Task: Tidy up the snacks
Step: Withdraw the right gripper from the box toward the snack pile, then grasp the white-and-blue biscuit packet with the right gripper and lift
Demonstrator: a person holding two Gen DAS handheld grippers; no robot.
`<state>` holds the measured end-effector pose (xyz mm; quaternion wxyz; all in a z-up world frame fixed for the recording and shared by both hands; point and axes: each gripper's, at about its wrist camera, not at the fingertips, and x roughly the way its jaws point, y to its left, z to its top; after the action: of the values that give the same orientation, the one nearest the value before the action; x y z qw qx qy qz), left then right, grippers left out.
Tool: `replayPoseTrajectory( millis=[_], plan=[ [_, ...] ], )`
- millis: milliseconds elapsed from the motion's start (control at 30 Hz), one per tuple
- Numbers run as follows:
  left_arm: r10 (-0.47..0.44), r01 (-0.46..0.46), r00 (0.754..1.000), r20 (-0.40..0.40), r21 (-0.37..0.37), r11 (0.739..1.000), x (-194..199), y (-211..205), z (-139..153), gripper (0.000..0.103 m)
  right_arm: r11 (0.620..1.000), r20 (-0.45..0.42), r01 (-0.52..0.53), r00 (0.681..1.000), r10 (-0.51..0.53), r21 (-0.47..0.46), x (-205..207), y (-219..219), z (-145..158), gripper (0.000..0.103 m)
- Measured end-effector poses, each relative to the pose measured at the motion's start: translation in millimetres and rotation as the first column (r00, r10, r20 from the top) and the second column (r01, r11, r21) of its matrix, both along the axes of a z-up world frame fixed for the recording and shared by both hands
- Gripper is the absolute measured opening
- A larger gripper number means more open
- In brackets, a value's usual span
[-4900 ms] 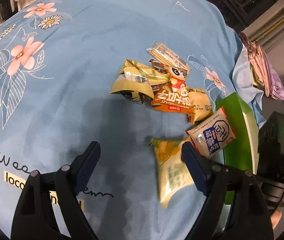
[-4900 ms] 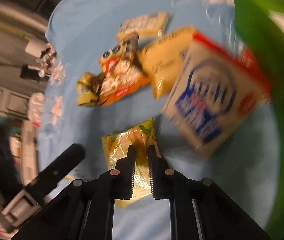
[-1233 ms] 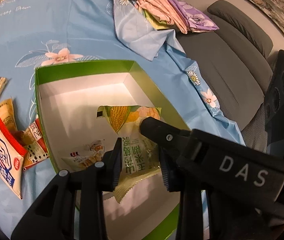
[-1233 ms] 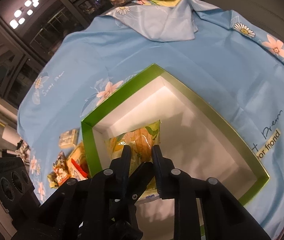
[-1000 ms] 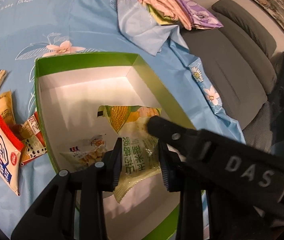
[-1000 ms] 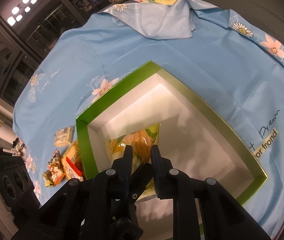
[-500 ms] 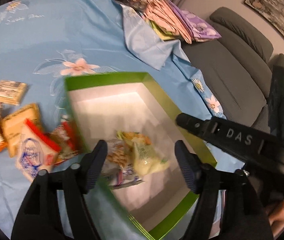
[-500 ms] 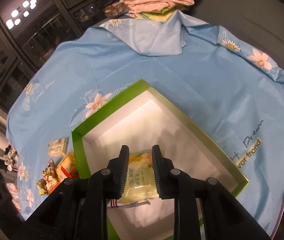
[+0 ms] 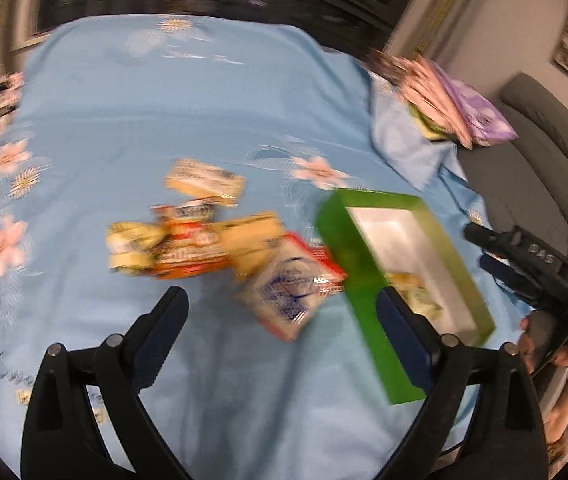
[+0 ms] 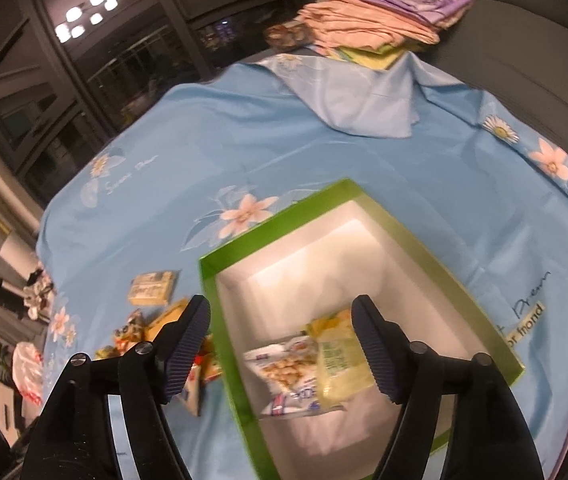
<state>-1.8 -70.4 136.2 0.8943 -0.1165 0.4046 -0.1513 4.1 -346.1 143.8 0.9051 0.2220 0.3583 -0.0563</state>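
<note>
Inside green box [image 10: 220, 320]: two packets, peanut packet [image 10: 284, 372] and yellow corn-snack packet [image 10: 338, 360], touching.
Beside box, on blue floral cloth [image 9: 164, 92]: snack pile [image 9: 220, 240], unsorted.
Left gripper [image 9: 280, 304]: spread wide, empty.
Right gripper [image 10: 282, 336]: spread wide, empty, above box.
Obscured: motion blur hides pile labels.

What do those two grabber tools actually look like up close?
Both are black plastic. The left gripper has two angled arms with silver rivets and dark blue pads. The right gripper matches it, its ribbed pads clearer. From the left camera, the right tool's body reads "DAS" in white, with a green light behind it.
</note>
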Motion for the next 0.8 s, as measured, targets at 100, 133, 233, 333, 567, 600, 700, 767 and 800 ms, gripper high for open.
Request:
replayPoseTrajectory(
  millis=[100, 133, 233, 333, 567, 600, 700, 767, 800],
  plan=[
    [0.057, -0.057, 0.998, -0.027, -0.005, 0.998, -7.2, 30.1, -10.6, 0.097, 0.999, 0.016, -0.048, 0.999, 0.048, 0.002, 1.4, 15.7, 3.6, 0.074],
    [0.069, -0.070, 0.997, -0.035, -0.008, 0.998, -7.1, 36.8, -13.8, 0.097, 0.998, 0.018, -0.068, 0.998, 0.068, 0.003, 2.1, 22.1, 4.3, 0.074],
    [0.136, -0.138, 0.988, -0.075, -0.028, 0.990, -7.5, 64.1, -27.0, 0.097, 0.989, 0.017, -0.148, 0.989, 0.147, 0.017, 7.2, 43.5, 3.6, 0.074],
    [0.201, -0.208, 0.973, -0.110, -0.058, 0.976, -4.6, 83.1, -36.8, 0.097, 0.976, -0.007, -0.217, 0.976, 0.218, 0.031, 15.7, 69.8, -2.3, 0.074],
    [0.217, -0.233, 0.963, -0.160, -0.090, 0.968, 2.5, 89.8, -49.7, 0.097, 0.948, -0.095, -0.317, 0.944, 0.315, -0.012, 54.5, 120.4, -26.8, 0.074],
    [0.217, -0.234, 0.961, -0.172, -0.087, 0.968, 3.8, 89.7, -52.3, 0.097, 0.939, -0.110, -0.340, 0.936, 0.333, -0.046, 61.0, 128.7, -30.4, 0.074],
    [0.203, -0.224, 0.959, -0.198, -0.090, 0.971, 5.7, 89.3, -59.0, 0.097, 0.914, -0.152, -0.384, 0.919, 0.364, -0.132, 75.4, 148.0, -43.4, 0.071],
    [0.206, -0.229, 0.956, -0.207, -0.090, 0.969, 6.0, 89.0, -62.0, 0.097, 0.896, -0.194, -0.414, 0.903, 0.382, -0.160, 82.6, 156.4, -55.6, 0.066],
    [0.204, -0.227, 0.955, -0.213, -0.089, 0.970, 6.4, 88.0, -63.9, 0.097, 0.891, -0.209, -0.422, 0.898, 0.386, -0.167, 84.1, 158.1, -59.6, 0.064]
  ],
)
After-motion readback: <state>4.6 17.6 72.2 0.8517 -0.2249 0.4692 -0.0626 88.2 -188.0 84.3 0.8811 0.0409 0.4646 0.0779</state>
